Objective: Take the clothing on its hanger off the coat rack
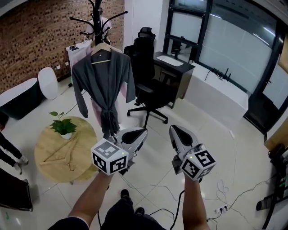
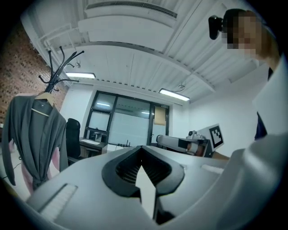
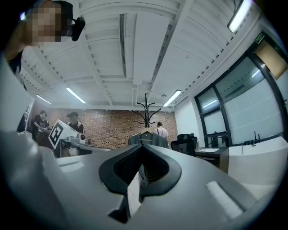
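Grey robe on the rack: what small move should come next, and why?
Probably move closer, up toward the hanger: the robe hangs on the coat rack, while the left gripper and right gripper are shut, empty and short of it.

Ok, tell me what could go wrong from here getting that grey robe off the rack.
The left gripper and right gripper are shut, short of the grey robe; unless the fingers open first, they may only shove the wooden hanger.
A pink garment hangs just behind the robe and could get dragged off the coat rack too.
The office chair stands close beside the robe, and cables lie on the floor ahead: snag and trip hazards.
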A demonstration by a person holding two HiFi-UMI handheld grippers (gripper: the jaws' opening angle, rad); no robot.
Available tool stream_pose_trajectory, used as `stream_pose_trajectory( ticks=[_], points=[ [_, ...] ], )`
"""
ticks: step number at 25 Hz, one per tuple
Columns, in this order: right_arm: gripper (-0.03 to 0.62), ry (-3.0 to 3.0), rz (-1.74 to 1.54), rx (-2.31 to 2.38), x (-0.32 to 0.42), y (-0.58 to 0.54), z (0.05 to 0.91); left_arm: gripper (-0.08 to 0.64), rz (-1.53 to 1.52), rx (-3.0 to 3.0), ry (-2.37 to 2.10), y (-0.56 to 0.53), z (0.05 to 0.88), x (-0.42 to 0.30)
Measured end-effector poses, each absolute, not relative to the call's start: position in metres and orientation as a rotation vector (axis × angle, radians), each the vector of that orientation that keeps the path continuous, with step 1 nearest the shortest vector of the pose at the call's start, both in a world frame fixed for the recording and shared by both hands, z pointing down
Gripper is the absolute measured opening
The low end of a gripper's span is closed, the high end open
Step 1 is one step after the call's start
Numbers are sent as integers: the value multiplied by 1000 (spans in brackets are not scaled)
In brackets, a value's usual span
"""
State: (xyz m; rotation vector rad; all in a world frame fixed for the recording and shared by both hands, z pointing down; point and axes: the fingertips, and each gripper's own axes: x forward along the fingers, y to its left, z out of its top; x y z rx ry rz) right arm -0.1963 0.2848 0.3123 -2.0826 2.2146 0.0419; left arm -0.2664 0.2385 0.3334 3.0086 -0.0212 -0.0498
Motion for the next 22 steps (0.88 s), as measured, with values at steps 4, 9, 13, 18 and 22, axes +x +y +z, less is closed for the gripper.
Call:
stream_pose_trajectory(
  ticks=[4,9,13,18,22],
  points=[
    [2,2235,42,-2060,-177,243,312,12,-92,3015,-93,195,328,-250],
    [2,2297,77,-2025,-157,177,310,12,-131,3027,-156,124,326,-227],
    [2,2318,98,-1996,-140,126,303,12,-135,3048,-204,70,320,-212],
    [2,2323,109,-1953,-125,68,293,12,-128,3087,-267,12,310,-201],
    [2,2367,108,-1907,-117,28,291,12,-116,3082,-337,-28,308,-194]
  ],
)
